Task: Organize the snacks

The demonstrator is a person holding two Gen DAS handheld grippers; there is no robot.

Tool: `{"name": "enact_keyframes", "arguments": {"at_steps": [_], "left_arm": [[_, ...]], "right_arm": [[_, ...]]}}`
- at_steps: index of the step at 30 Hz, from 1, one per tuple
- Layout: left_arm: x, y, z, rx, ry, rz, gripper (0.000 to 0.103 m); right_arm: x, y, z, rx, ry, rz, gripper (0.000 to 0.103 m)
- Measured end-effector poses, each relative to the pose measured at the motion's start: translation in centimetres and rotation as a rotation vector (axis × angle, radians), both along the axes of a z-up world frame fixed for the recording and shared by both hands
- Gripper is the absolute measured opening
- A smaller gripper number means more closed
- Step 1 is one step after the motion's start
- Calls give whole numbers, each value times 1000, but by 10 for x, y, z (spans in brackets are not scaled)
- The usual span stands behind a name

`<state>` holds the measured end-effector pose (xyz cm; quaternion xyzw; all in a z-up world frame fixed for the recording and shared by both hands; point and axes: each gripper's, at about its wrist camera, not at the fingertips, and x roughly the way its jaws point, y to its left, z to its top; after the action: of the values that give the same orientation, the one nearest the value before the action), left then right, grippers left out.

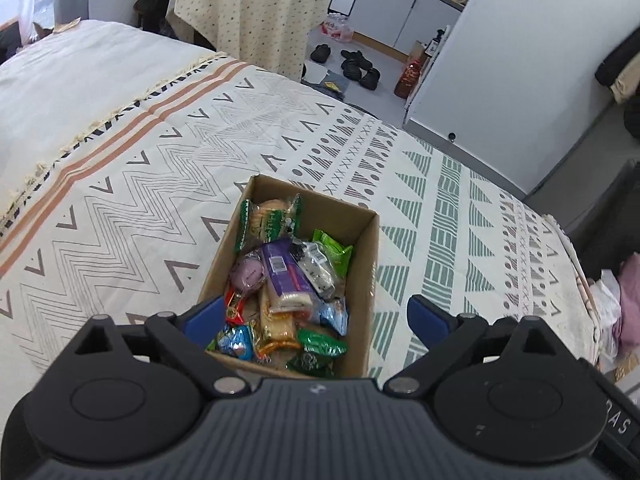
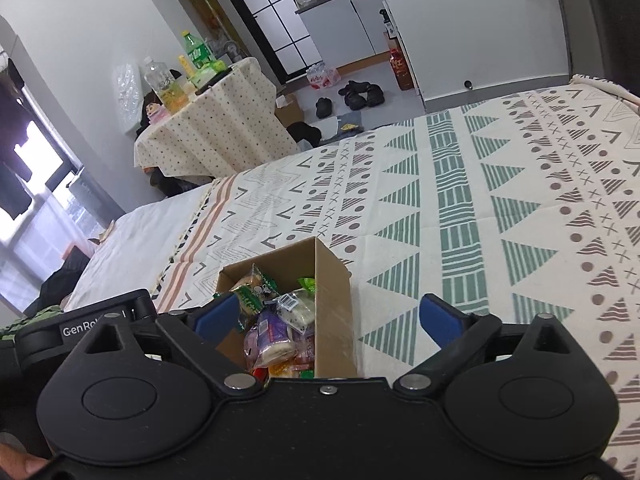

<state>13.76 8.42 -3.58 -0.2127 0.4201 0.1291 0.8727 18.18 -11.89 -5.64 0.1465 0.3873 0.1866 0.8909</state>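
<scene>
An open cardboard box sits on a patterned bedspread. It holds several wrapped snacks, among them a purple packet, a green cracker pack and a blue-wrapped one. My left gripper hovers just above the box's near end, open and empty. In the right wrist view the same box with its snacks lies between the blue fingers. My right gripper is open and empty above the box's near right corner.
The bed's far edge drops to a grey floor with black shoes. A small table with a dotted cloth holds bottles beyond the bed. White cabinets stand further back. The other gripper's body shows at left.
</scene>
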Motion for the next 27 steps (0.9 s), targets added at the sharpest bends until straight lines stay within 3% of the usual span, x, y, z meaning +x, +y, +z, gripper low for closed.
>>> {"name": "enact_keyframes", "arguments": {"at_steps": [9,27], "left_arm": [[-29,-13,19,44,-10,-37,103],[-82,-31,43,51,-75,-110,103]], "right_arm": [[-25,-18,15,-17,-3,-5,103],[-80,-49,39,-31,-63,-19,103]]}}
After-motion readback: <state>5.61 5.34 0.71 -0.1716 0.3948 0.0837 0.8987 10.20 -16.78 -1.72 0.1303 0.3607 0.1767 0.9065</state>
